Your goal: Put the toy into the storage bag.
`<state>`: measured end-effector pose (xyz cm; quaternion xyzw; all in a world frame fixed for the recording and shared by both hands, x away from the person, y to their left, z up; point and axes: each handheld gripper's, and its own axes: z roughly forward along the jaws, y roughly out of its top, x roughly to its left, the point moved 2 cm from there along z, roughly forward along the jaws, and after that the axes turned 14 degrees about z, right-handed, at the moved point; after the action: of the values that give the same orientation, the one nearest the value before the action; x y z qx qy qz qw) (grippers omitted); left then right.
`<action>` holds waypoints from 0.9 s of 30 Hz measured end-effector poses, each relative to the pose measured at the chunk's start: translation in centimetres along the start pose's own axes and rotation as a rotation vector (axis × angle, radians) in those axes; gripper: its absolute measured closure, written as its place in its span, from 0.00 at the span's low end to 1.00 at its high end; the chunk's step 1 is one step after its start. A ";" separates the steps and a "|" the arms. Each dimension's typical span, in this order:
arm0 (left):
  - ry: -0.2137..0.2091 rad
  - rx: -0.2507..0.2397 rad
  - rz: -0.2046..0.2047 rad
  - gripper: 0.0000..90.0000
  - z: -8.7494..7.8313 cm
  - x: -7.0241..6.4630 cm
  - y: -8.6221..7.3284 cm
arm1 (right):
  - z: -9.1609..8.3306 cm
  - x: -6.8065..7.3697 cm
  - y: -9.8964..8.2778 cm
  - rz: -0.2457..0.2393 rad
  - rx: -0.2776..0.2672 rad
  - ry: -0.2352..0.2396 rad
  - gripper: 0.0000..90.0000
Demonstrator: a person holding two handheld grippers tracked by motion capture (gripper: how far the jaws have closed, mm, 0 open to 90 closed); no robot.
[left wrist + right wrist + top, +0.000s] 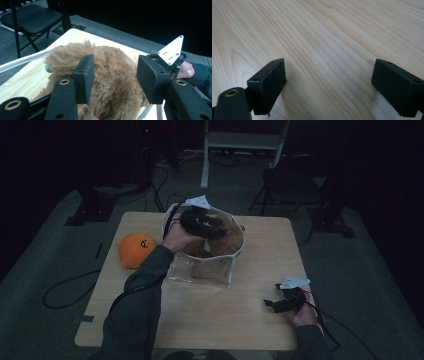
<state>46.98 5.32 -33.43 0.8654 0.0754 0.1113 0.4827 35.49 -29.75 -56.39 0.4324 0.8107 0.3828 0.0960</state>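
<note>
My left gripper [202,222] over mouth of clear bag [220,270], jaws spread, pads clear of fur. Brown plush toy [110,75] directly under and ahead of jaws, sitting inside bag, fur bulging between the two pads without either pressing it. Bag rim [27,58] off to jaw's left side. Orange plush [135,249] on table behind my left wrist, apart from bag. My right gripper [328,82] low over bare table [324,37], jaws wide apart, nothing between them, well apart from bag.
</note>
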 end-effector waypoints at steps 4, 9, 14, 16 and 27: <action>0.026 -0.006 -0.003 0.54 -0.7 0.0 -0.2 | 0.0 0.0 0.0 0.000 0.000 0.000 0.13; 0.041 -0.009 -0.016 0.54 -1.5 0.1 -0.5 | 0.0 0.0 0.0 0.001 0.000 0.001 0.13; 0.053 -0.015 -0.030 0.54 -2.2 0.3 -0.8 | 0.0 0.0 0.0 0.001 0.000 0.000 0.13; 0.056 -0.014 -0.031 0.54 -2.4 0.3 -0.9 | 0.0 0.0 0.0 0.001 0.000 0.001 0.13; 0.064 -0.012 -0.040 0.54 -3.4 0.4 -1.1 | 0.0 0.0 0.0 0.000 0.000 0.000 0.13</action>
<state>46.40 8.82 -32.60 0.8568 0.1077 0.1299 0.4873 35.49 -29.75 -56.39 0.4325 0.8106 0.3829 0.0960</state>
